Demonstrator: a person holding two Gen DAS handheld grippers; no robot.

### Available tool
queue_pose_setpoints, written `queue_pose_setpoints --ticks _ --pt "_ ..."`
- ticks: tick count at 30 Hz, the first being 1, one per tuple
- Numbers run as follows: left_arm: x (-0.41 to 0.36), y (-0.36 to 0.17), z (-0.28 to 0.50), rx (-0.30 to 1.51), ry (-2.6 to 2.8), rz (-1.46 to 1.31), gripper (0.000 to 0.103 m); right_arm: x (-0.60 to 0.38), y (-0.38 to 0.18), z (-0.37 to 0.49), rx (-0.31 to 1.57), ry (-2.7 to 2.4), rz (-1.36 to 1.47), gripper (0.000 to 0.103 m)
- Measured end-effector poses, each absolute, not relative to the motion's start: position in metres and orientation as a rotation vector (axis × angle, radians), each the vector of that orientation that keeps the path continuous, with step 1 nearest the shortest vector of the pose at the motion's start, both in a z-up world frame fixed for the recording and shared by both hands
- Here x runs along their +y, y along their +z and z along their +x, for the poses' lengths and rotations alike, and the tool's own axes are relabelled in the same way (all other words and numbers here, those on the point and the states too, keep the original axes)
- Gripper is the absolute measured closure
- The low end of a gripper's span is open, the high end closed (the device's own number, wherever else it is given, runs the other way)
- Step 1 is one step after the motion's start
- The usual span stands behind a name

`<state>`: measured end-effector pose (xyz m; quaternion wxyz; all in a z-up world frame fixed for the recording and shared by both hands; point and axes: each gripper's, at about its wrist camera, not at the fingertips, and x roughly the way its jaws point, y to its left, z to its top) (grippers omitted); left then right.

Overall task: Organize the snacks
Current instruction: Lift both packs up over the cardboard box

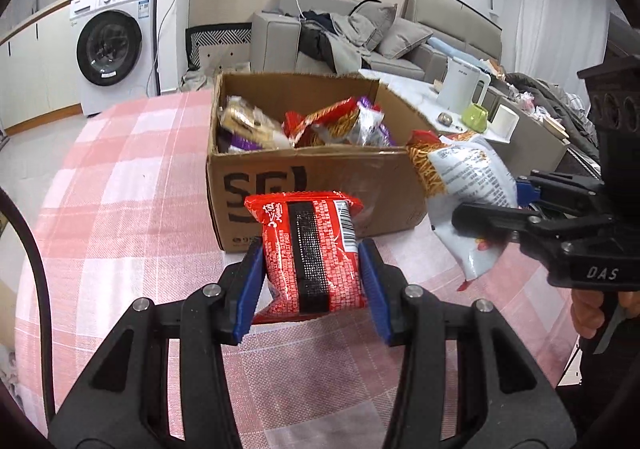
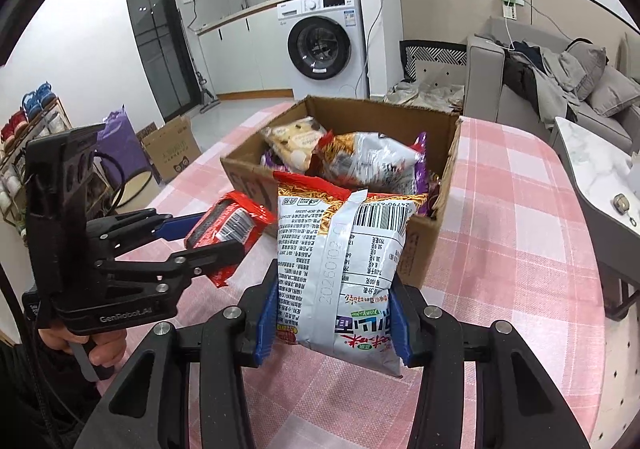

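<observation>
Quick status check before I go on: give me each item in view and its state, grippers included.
Left gripper: shut on red packet, held above the table.
Right gripper: shut on white noodle bag.
Red packet: held upright, off the cloth.
White noodle bag: held, printed back facing camera.
Cardboard box: open, part-filled with snack packs.
Washing machine: door closed.

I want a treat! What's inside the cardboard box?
The box holds snack packs: a cookie pack, a silver noodle-snack bag and purple wrappers. Whatever lies under them, and the box bottom, is covered.
</observation>
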<state>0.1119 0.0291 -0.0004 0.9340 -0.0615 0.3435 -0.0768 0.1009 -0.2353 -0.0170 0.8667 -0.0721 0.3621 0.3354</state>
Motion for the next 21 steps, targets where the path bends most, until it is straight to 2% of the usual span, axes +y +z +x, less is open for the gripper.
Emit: queue_pose_setpoints --ticks 21 --pt "0.048 0.041 0.096 0.631 -0.140 -0.181 0.060 -0.259 0.007 0.110 0.653 0.667 -0.003 0.056"
